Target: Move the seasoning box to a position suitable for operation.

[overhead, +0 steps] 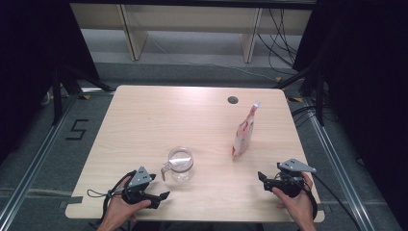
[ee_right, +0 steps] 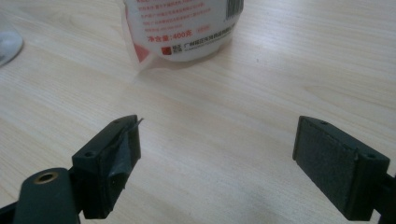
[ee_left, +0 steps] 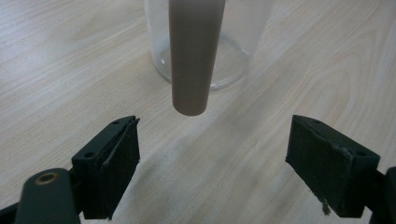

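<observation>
Left gripper [overhead: 161,196] being held low at near table edge, jaws spread, nothing being pinched. Glass jug [overhead: 180,164] being kept upright on table [overhead: 144,120] just ahead, its beige handle [ee_left: 194,56] being framed between jaws, untouched. Right gripper [overhead: 262,177] being held near right edge, jaws spread, empty. White-and-red pouch [overhead: 244,132] being left standing ahead, apart from jug.

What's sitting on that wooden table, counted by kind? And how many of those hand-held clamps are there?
Clear glass pitcher with a handle: 1
Standing red and white pouch: 1
Hand-held grippers: 2, the left gripper and the right gripper, both with jaws apart and holding nothing
Total: 4
</observation>
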Motion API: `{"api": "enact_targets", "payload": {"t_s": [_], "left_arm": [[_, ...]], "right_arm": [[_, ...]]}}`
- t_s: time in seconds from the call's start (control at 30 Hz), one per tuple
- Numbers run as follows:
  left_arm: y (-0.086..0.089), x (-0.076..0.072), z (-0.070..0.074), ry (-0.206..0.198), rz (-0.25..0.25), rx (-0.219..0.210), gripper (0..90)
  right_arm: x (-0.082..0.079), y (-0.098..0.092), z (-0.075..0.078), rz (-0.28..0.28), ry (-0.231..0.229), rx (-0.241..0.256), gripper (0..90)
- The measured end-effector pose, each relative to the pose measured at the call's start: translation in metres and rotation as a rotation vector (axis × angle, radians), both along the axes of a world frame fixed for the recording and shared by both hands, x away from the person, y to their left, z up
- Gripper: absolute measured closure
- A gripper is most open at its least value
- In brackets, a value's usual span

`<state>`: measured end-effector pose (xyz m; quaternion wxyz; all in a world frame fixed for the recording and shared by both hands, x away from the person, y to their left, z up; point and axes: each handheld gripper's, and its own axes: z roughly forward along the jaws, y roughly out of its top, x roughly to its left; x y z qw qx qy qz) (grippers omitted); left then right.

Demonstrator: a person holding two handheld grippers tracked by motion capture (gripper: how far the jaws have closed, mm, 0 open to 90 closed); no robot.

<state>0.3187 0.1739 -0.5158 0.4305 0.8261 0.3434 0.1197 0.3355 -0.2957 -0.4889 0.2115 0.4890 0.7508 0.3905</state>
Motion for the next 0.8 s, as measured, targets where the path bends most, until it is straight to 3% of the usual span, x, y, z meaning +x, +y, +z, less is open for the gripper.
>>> {"api": "enact_targets", "payload": {"t_s": [0.1, 0.33, 0.37, 0.43, 0.5, 0.57, 0.6, 0.73, 0.77, 0.8], "left_arm": [[0.0004, 0.0004, 0.0009, 0.004, -0.008, 0.011, 17.1], [0.0005, 0.0010, 0.0017, -0.017, -0.016, 0.008, 19.4], [0.0023, 0.0014, 0.0028, -0.020, -0.021, 0.036, 19.4], [-0.0005, 0.0005, 0.0017, -0.011, -0.001, -0.027, 20.2], [0.0001, 0.0003, 0.0037, -0.010, -0.002, -0.025, 21.3], [0.0012, 0.0011, 0.0047, -0.011, -0.005, -0.029, 23.7], [0.0016, 0.0011, 0.0066, -0.004, 0.004, -0.024, 24.2], [0.0039, 0.0024, 0.0085, -0.008, -0.004, -0.032, 28.4], [0.0018, 0.0021, 0.0098, -0.012, 0.002, -0.060, 29.1], [0.0018, 0.0021, 0.0098, -0.012, 0.002, -0.060, 29.6]], "right_arm": [[0.0013, -0.0016, -0.0007, 0.015, -0.015, -0.022, 15.9], [0.0015, -0.0022, -0.0005, 0.022, -0.018, -0.009, 15.9], [0.0011, -0.0021, -0.0001, 0.019, -0.012, -0.016, 15.9], [-0.0006, -0.0002, 0.0001, 0.010, -0.005, -0.004, 15.4], [-0.0001, -0.0018, 0.0007, 0.044, -0.019, -0.003, 15.4], [-0.0020, 0.0002, 0.0016, 0.032, -0.025, 0.004, 15.4], [-0.0012, -0.0019, 0.0022, 0.058, -0.036, 0.000, 15.4], [-0.0014, -0.0015, 0.0021, 0.070, -0.053, 0.012, 15.4], [-0.0017, -0.0013, 0.0024, 0.074, -0.043, 0.010, 15.4], [-0.0014, -0.0006, 0.0016, 0.071, -0.048, 0.012, 15.5]]}}
